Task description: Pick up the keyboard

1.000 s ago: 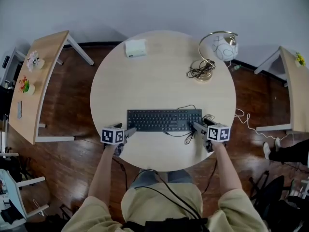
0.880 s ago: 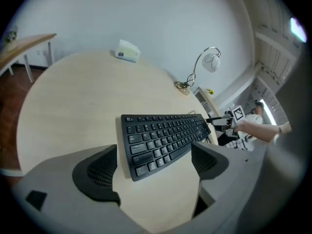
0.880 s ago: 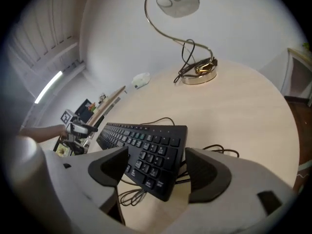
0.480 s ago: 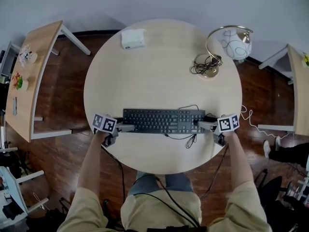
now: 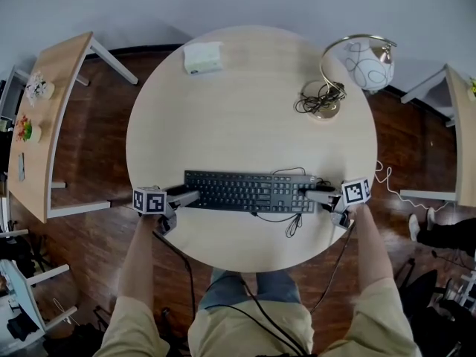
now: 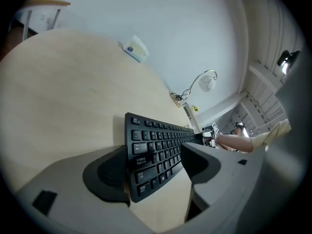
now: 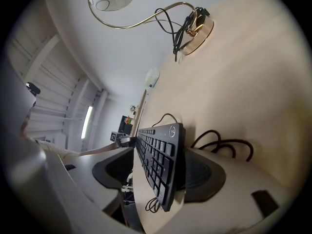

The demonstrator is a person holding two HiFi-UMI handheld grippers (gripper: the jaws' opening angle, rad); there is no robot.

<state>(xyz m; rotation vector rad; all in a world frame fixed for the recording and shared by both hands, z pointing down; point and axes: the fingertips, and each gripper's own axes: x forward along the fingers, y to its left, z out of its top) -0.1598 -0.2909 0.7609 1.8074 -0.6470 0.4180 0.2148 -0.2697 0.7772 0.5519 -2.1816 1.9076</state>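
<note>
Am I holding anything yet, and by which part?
Nothing is gripped yet. The left gripper straddles the left end of the keyboard, the right gripper its right end, both with jaws apart; the keyboard lies on the table.

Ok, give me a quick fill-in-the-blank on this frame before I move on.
The left gripper and right gripper each straddle one end of the ____.
Both grippers' jaws stand ____, not yet clamped.
The lamp stands on a ____ table.
Missing words: keyboard; apart; round.
</note>
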